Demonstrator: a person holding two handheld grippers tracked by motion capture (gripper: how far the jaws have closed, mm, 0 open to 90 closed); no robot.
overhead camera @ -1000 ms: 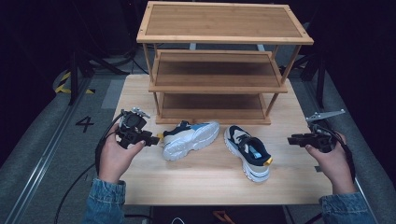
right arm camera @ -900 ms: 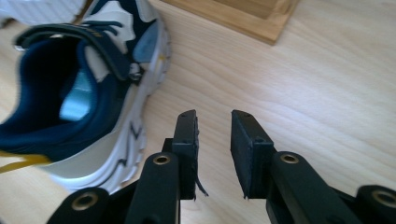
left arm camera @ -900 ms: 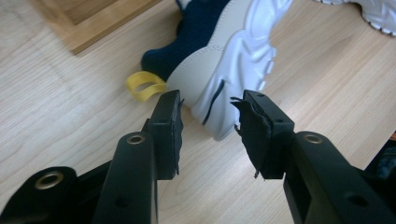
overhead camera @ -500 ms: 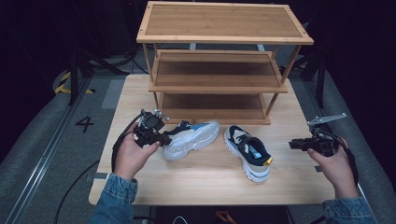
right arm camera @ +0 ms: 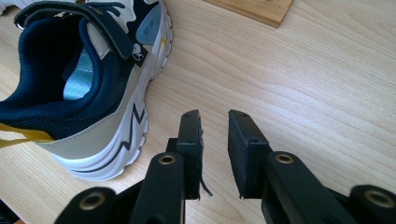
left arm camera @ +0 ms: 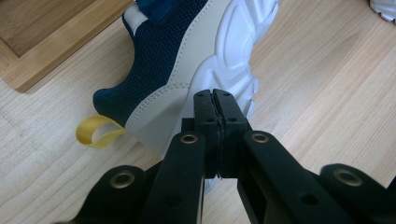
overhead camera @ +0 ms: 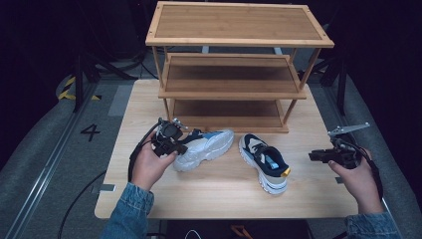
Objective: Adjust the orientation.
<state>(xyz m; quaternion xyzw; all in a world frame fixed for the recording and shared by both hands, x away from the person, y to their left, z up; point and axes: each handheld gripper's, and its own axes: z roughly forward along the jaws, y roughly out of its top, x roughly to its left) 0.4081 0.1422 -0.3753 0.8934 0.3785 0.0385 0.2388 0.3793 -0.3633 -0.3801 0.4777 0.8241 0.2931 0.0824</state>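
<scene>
Closing in with left gripper [left arm camera: 215,100] at side-lying shoe [left arm camera: 187,60] heel, jaws just clenched together, nothing between. Likely a missed grasp. Right gripper [right arm camera: 214,119] jaws slightly parted, empty.

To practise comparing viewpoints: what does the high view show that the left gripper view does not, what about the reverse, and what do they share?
The high view adds the rack's upper shelves, the right gripper and the person's hands. The left gripper view adds the shoe's yellow heel loop and the left gripper up close. Its jaws have just been closing and now meet with nothing between them. Both views show that gripper, the navy shoe and the table.
</scene>
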